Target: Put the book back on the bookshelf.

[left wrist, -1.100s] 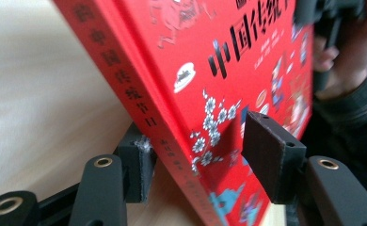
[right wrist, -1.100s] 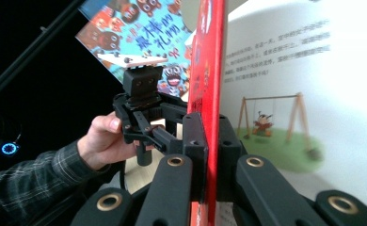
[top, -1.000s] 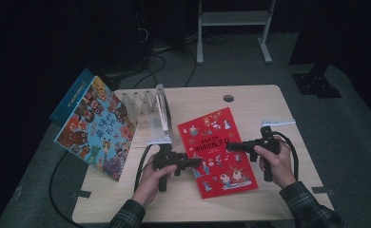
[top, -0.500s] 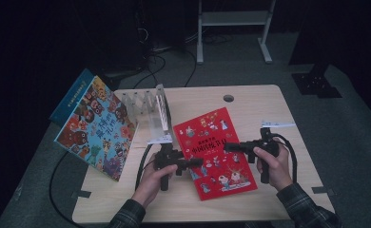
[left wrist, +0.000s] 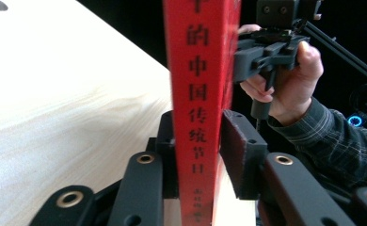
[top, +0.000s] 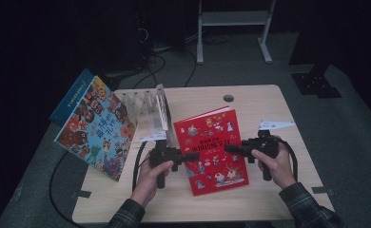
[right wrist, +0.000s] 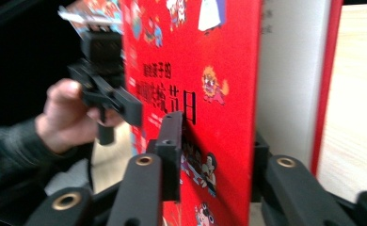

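A red picture book (top: 212, 142) lies tilted over the middle of the table, between my two grippers. My left gripper (top: 193, 156) has just been closing. In the left gripper view its pads (left wrist: 240, 155) press both sides of the book's spine (left wrist: 195, 70). My right gripper (top: 229, 148) reaches in from the book's right edge. Its jaws have just been opening. In the right gripper view the red front cover (right wrist: 205, 56) slants loosely across the gap of the right gripper (right wrist: 217, 155), with white page edges (right wrist: 285, 70) beyond it.
A large colourful picture book (top: 98, 128) leans off the table's left side against a clear slotted rack (top: 148, 107). A white label (top: 274, 125) lies right of the red book. Cables trail from both grippers, and a round hole (top: 228, 98) marks the table's far side.
The red book and both grippers have drifted slightly to the left. The hands keep their places at the book's two edges.
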### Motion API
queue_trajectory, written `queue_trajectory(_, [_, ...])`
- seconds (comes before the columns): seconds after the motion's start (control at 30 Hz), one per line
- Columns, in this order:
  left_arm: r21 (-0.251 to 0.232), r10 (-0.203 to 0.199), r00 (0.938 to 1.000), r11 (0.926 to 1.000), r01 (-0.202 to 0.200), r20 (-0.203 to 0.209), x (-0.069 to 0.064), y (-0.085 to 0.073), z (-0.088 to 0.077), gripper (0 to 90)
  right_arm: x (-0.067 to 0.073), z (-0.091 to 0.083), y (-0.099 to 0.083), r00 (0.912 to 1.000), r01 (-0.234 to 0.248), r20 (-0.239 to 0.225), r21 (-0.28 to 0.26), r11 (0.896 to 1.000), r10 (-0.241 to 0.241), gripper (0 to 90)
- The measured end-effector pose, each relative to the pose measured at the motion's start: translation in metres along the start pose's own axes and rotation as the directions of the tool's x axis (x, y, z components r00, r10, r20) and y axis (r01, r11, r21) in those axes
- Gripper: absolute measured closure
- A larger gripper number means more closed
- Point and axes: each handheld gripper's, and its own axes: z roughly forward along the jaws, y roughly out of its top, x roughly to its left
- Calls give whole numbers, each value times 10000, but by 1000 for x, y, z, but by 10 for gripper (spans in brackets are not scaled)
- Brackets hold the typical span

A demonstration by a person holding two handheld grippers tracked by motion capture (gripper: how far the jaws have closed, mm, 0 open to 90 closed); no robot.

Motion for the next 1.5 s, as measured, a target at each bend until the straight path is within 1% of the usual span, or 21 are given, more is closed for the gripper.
queue_trajectory(0.1, [133, 353, 9991, 9993, -350, -231, -4, 3, -1, 709, 0, 3, 0, 9989, 365, 294, 187, 9992, -371, 613])
queue_trajectory(0.13, [173, 513, 9982, 9986, -507, -312, -5, 3, -1, 714, 0, 4, -1, 9978, 496, 415, 291, 9983, -508, 596])
queue_trajectory(0.2, [273, 695, 9968, 9973, -685, -396, -8, 5, -1, 726, 1, 7, -1, 9946, 802, 630, 449, 9958, -830, 563])
queue_trajectory(0.27, [362, 900, 9942, 9955, -879, -593, -11, 8, -2, 731, 0, 9, -2, 9924, 936, 753, 579, 9939, -978, 540])
queue_trajectory(0.33, [375, 1002, 9928, 9945, -978, -660, -12, 9, -3, 732, 0, 10, -3, 9905, 1063, 811, 655, 9922, -1115, 528])
queue_trajectory(0.47, [449, 1144, 9903, 9928, -1111, -783, -16, 10, -2, 737, 0, 8, -2, 9901, 1048, 862, 742, 9917, -1111, 506])
queue_trajectory(0.5, [448, 1199, 9891, 9922, -1164, -856, -17, 10, -2, 746, 0, 7, -2, 9900, 1034, 887, 744, 9919, -1099, 487])
queue_trajectory(0.6, [463, 1154, 9896, 9927, -1117, -861, -17, 11, -2, 768, -3, 0, -1, 9888, 971, 1068, 726, 9926, -1046, 482])
queue_trajectory(0.67, [553, 1190, 9887, 9919, -1143, -909, -19, 12, -2, 774, -5, -1, -2, 9894, 926, 1061, 656, 9935, -992, 468])
queue_trajectory(0.77, [583, 1208, 9881, 9916, -1156, -957, -20, 12, -2, 778, -5, -1, -2, 9885, 988, 1083, 670, 9929, -1056, 462])
queue_trajectory(0.8, [581, 1217, 9878, 9915, -1164, -972, -20, 12, -2, 782, -5, -2, -3, 9871, 1066, 1133, 651, 9922, -1135, 460])
queue_trajectory(0.87, [606, 1247, 9862, 9911, -1187, -1086, -20, 13, -2, 788, -6, -4, -3, 9857, 1031, 1271, 623, 9927, -1104, 452])
queue_trajectory(0.9, [596, 1241, 9862, 9912, -1181, -1100, -20, 13, -3, 789, -7, -5, -3, 9848, 993, 1373, 599, 9933, -1068, 427])
queue_trajectory(0.97, [599, 1230, 9859, 9913, -1168, -1138, -19, 14, -5, 789, -10, -8, -4, 9770, 1140, 1747, 553, 9919, -1220, 408])
queue_trajectory(1.0, [586, 1195, 9861, 9918, -1133, -1156, -19, 14, -5, 789, -12, -8, -5, 9775, 1045, 1786, 524, 9931, -1123, 401])
queue_trajectory(1.07, [587, 1178, 9863, 9920, -1116, -1156, -19, 15, -5, 790, -15, -6, -7, 9793, 904, 1761, 596, 9941, -996, 388])
queue_trajectory(1.17, [593, 1236, 9852, 9913, -1172, -1188, -21, 15, -4, 790, -15, 2, -10, 9790, 954, 1726, 845, 9918, -1089, 394])
queue_trajectory(1.27, [601, 1330, 9826, 9902, -1261, -1297, -24, 16, -5, 790, -14, 8, -12, 9779, 1065, 1689, 1024, 9890, -1228, 398])
queue_trajectory(1.33, [633, 1496, 9784, 9879, -1418, -1429, -27, 18, -7, 791, -13, 9, -13, 9760, 1151, 1731, 1042, 9879, -1320, 398])
queue_trajectory(1.43, [629, 1605, 9734, 9864, -1520, -1636, -29, 21, -12, 791, -16, 4, -13, 9729, 1172, 1904, 832, 9896, -1312, 391])
queue_trajectory(1.5, [623, 1657, 9698, 9856, -1569, -1792, -31, 23, -16, 791, -20, -1, -13, 9684, 1130, 2167, 619, 9917, -1238, 382])
